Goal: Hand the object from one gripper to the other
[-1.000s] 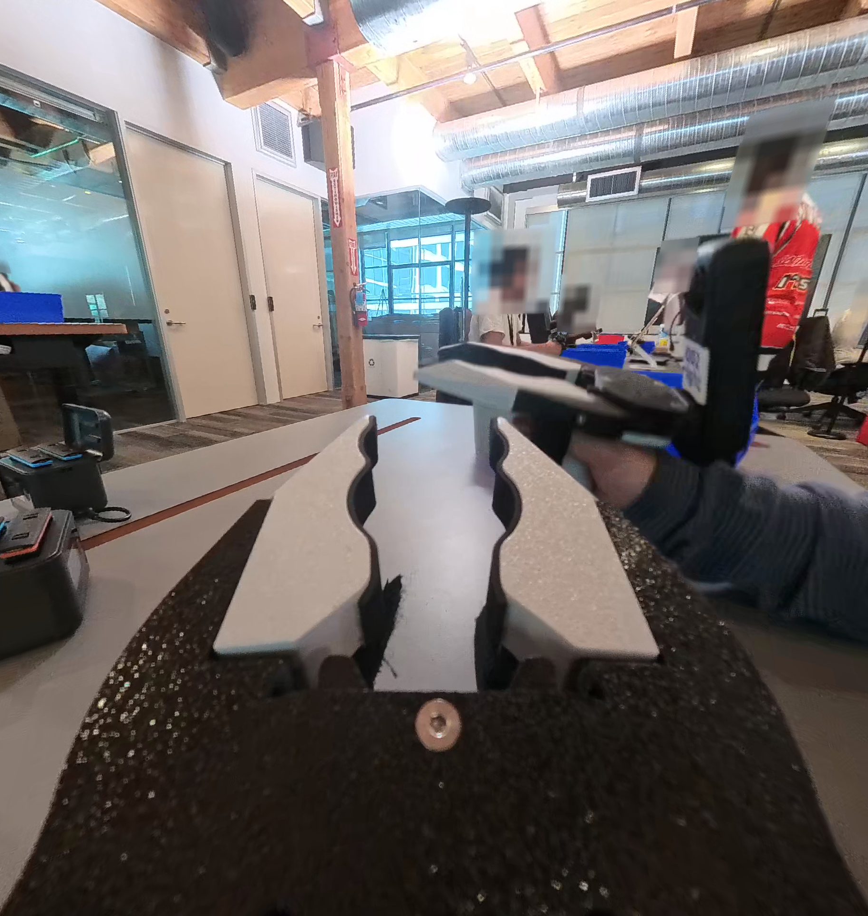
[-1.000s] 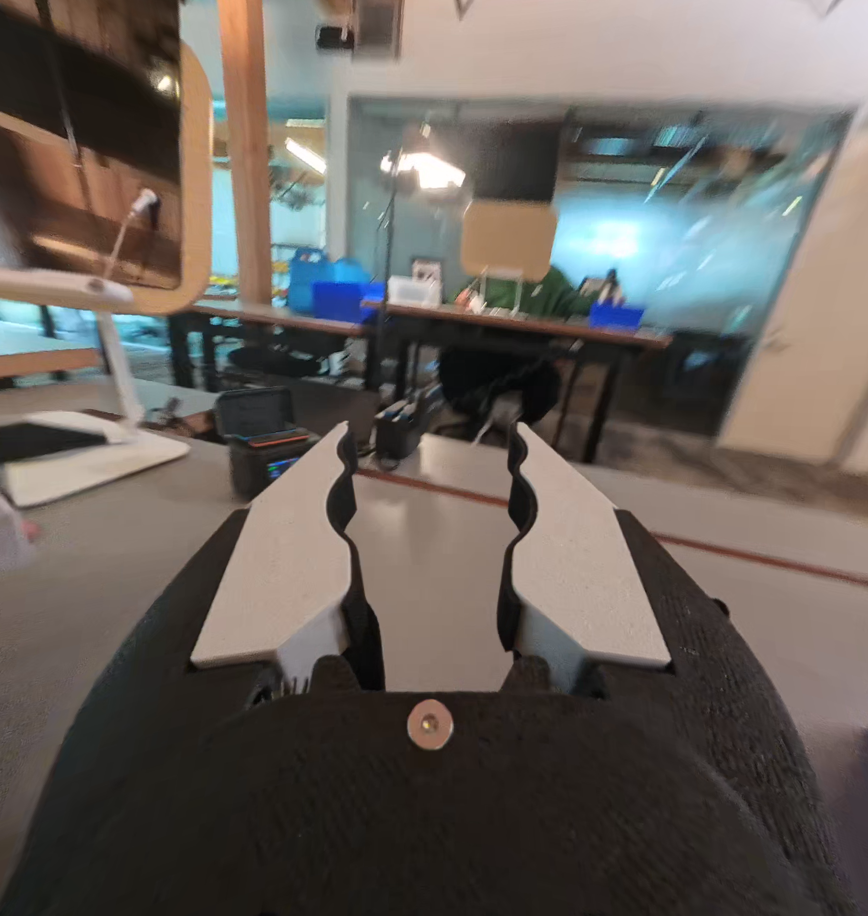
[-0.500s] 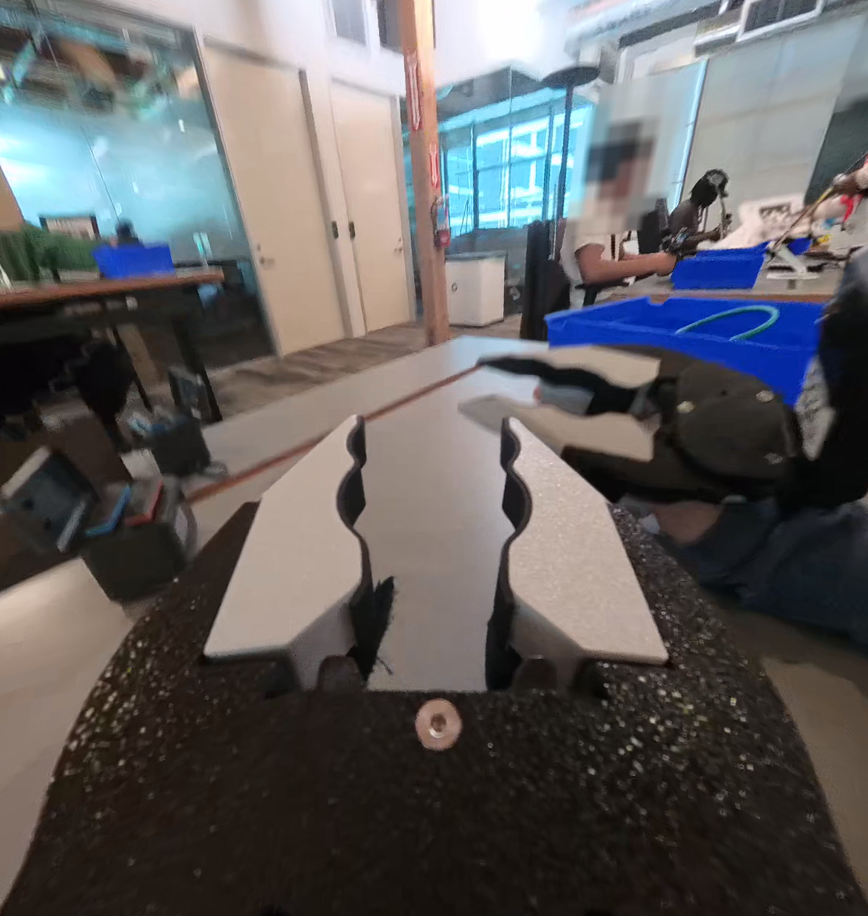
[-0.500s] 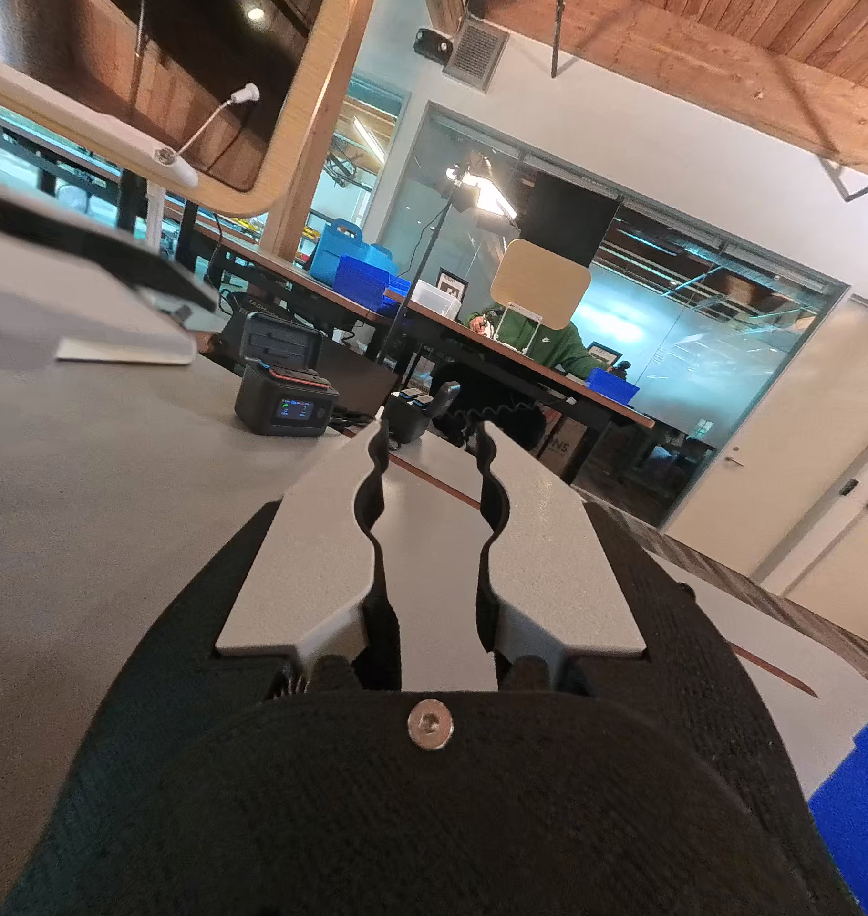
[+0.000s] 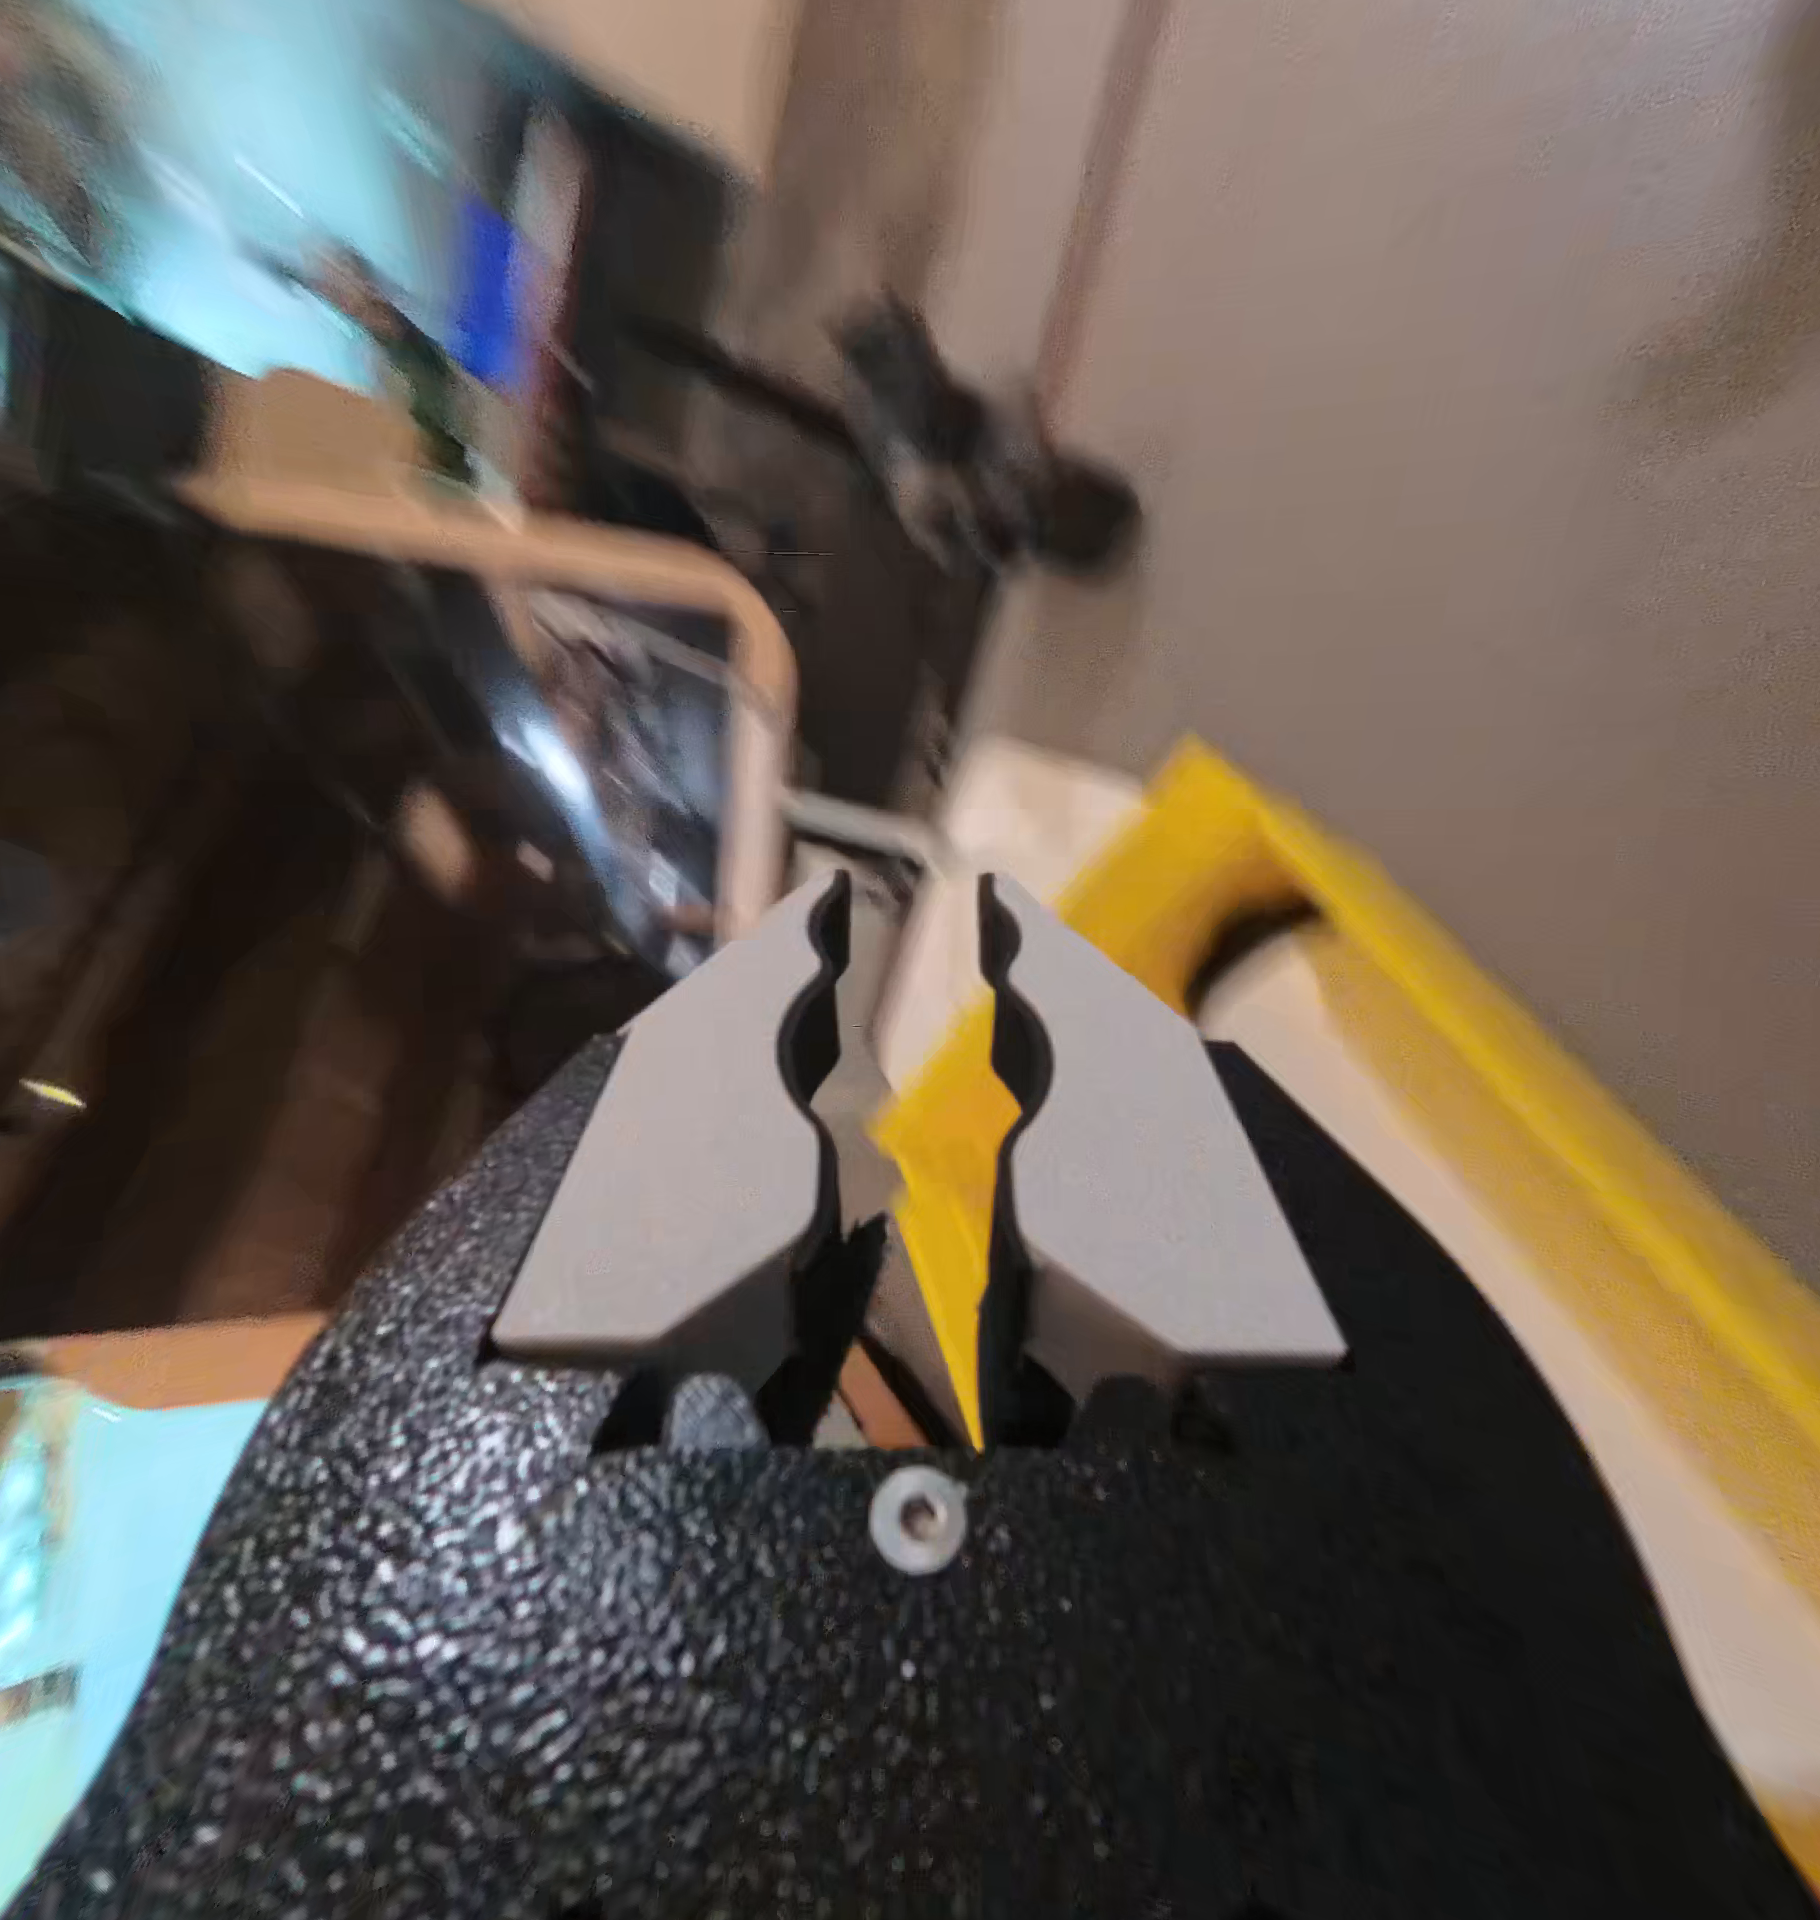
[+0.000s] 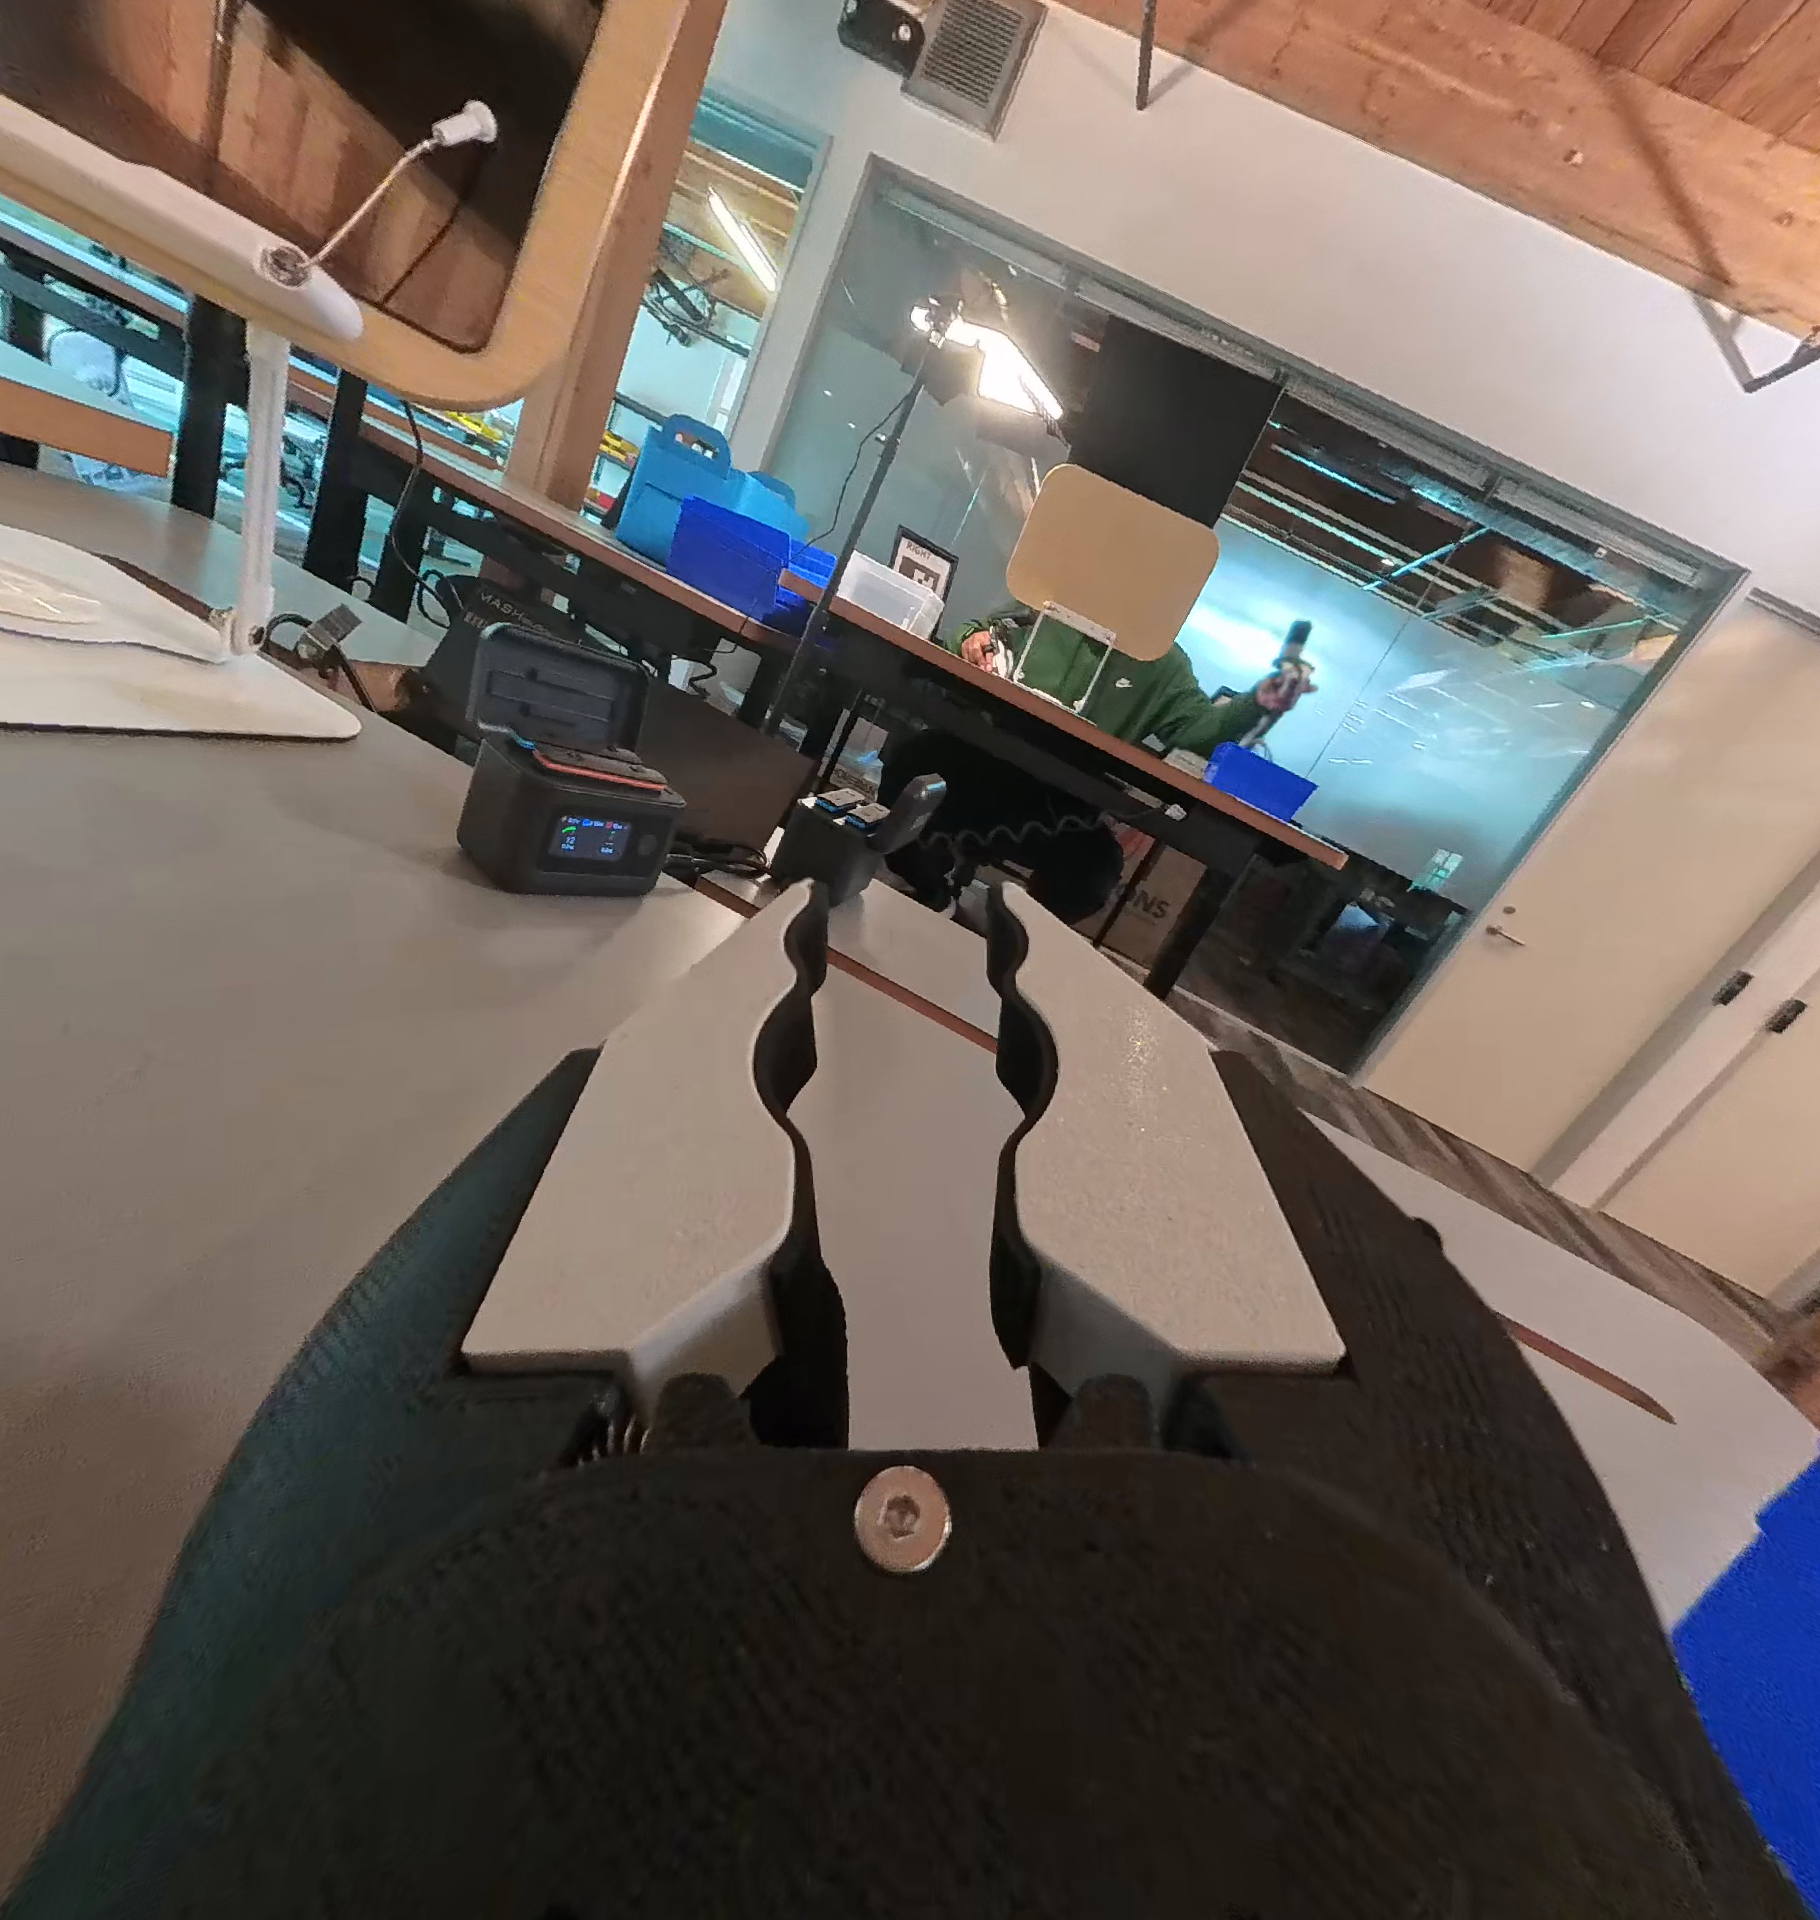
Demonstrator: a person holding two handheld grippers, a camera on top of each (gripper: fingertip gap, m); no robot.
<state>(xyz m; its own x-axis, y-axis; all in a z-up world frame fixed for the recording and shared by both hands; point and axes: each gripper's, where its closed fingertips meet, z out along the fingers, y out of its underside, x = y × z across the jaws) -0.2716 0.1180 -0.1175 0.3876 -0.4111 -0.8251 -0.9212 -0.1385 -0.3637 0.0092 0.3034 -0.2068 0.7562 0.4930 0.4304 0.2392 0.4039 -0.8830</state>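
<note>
My left gripper is open and empty, with a narrow gap between its grey fingers. The left wrist view is tilted and badly blurred. A yellow container with a pale inside lies just under and to the right of the fingers; its yellow edge shows through the gap. My right gripper is open and empty, held low over the grey table. Neither gripper holds anything. I cannot make out any other object to hand over.
In the right wrist view a black charger box with a lit screen and a second black charger stand ahead. A white lamp base is at the left. A blue bin is at the lower right. A person sits at a far table.
My left gripper has swung sharply away from the right gripper and down toward the yellow container, with its jaws a little narrower. The right gripper has barely moved in the last half second.
</note>
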